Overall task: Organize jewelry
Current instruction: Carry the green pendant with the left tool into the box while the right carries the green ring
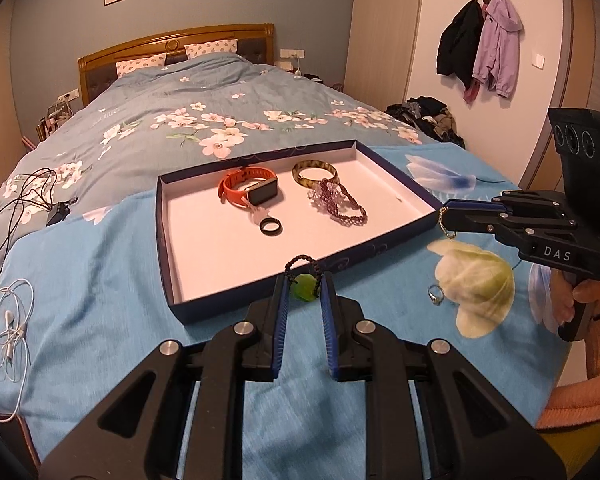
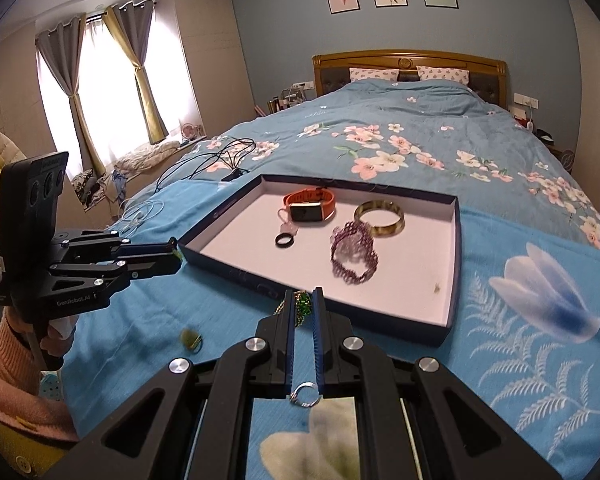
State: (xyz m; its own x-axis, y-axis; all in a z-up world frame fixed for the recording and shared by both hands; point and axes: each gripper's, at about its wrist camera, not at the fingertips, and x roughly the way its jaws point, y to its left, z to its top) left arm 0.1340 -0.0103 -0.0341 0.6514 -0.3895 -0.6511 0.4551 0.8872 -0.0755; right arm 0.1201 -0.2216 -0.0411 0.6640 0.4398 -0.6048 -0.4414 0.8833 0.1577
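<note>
A dark blue tray with a white floor lies on the blue bedspread. In it are an orange smartwatch, a tortoiseshell bangle, a purple bead bracelet and a black ring. My left gripper, just short of the tray's near rim, is shut on a green bead pendant with a black braided cord. My right gripper, at the tray's right corner, is shut on a gold chain with green stones.
A silver ring lies on the spread beside the tray. A small greenish item lies nearer the left gripper. Black cables and white earphones lie at the left. A peach sleeve holds each handle.
</note>
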